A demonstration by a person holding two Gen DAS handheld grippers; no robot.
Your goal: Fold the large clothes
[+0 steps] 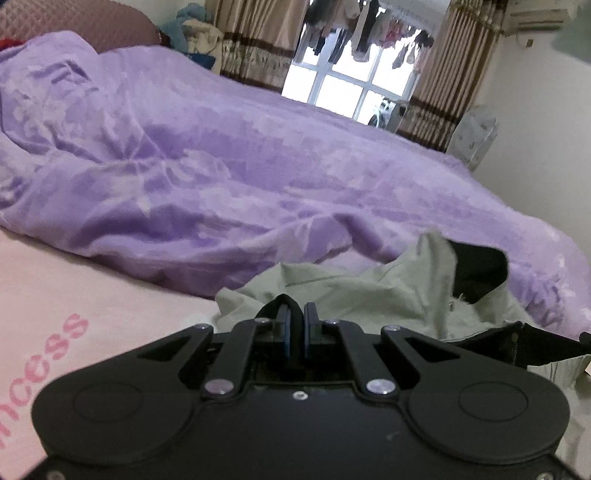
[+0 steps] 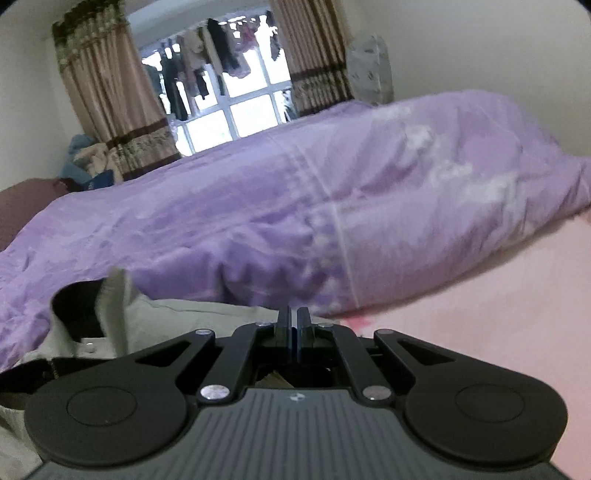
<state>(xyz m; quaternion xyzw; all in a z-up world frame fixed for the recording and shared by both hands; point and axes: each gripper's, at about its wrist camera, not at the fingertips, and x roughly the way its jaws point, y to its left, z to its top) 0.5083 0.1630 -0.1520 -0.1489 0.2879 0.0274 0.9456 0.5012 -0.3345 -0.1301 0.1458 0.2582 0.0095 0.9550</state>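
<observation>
A pale grey-green jacket (image 1: 351, 291) with black lining (image 1: 476, 269) lies crumpled on the pink sheet (image 1: 74, 295), against a purple duvet (image 1: 221, 166). My left gripper (image 1: 295, 310) is shut, with a black strip of the jacket's edge pinched between its fingers. In the right wrist view the same jacket (image 2: 192, 314) spreads left of and under my right gripper (image 2: 294, 317). Its fingers are pressed together on the garment's edge, and only a sliver of cloth shows beneath them. The black lining (image 2: 74, 310) stands up at the left.
The bulky purple duvet (image 2: 295, 221) fills the bed behind the jacket. Pink sheet (image 2: 480, 314) lies to the right. Beyond are a window (image 1: 351, 85) with hanging laundry, striped curtains (image 2: 110, 92), a covered fan (image 1: 472, 136) and piled clothes (image 1: 192, 33).
</observation>
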